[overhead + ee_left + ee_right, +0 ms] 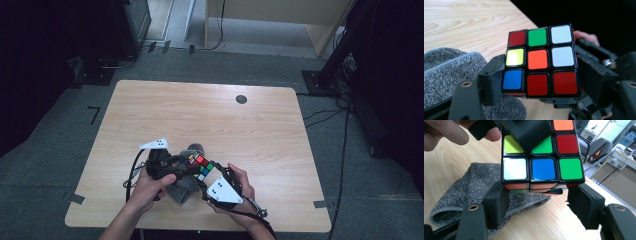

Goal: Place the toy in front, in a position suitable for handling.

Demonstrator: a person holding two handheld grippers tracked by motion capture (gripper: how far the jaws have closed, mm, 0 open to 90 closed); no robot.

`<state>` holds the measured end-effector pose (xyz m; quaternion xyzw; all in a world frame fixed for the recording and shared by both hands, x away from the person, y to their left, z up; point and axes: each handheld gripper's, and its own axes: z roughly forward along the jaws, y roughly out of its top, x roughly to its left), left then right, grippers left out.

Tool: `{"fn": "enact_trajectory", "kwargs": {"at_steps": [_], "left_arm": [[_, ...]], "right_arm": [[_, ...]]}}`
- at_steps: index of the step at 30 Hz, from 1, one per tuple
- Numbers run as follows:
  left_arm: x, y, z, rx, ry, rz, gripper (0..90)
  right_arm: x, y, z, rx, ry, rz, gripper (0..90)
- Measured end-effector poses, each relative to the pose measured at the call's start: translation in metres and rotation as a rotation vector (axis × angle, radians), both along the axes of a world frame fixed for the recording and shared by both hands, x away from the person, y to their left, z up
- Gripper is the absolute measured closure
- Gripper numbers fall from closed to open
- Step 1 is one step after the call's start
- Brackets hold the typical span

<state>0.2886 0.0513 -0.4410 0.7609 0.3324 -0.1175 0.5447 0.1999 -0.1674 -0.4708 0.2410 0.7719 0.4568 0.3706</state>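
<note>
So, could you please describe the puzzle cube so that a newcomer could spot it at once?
On the wooden table, near its front edge, a grey cloth lies between the person's hands. Just above it, between the two grippers, is the cube: black-framed, with bright mixed colour squares, the only multicoloured thing there.

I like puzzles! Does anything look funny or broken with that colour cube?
The cube looks whole but scrambled: colours are mixed on every face in view. It is up off the table, between both grippers, above a rumpled grey cloth. Nothing looks broken or spilled.
</note>
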Motion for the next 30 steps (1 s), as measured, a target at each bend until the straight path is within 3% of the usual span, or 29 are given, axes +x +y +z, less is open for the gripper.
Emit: {"fn": "enact_trajectory", "kwargs": {"at_steps": [4,9,13,16,18,20,30], "left_arm": [[0.0022,0.0021,-0.0006,-0.033,0.025,-0.043,25.7],[0.0014,0.0036,0.0018,-0.042,0.01,-0.057,26.3],[-0.0008,0.0029,0.0031,-0.017,-0.004,-0.044,26.8],[-0.0013,0.0072,0.0065,-0.059,-0.002,-0.024,32.9],[-0.0021,0.0073,0.0081,-0.059,-0.007,-0.019,34.1],[-0.0036,0.0073,0.0091,-0.058,-0.023,-0.016,34.2],[-0.0039,0.0058,0.0078,-0.036,-0.029,-0.005,34.3]], "right_arm": [[-0.0033,-0.0022,0.0,-0.025,-0.049,0.031,34.9],[-0.0059,-0.0042,0.0025,-0.038,-0.093,0.054,34.9],[-0.0055,-0.0027,0.0012,-0.028,-0.076,0.045,34.8],[-0.0034,-0.0016,-0.0006,-0.035,-0.058,0.023,34.5],[-0.0022,-0.0028,-0.0014,-0.012,-0.046,0.019,34.4],[-0.0027,-0.0017,-0.0005,-0.008,-0.05,0.012,34.3],[-0.0026,0.0,0.0012,0.019,-0.045,0.01,30.8]]}}
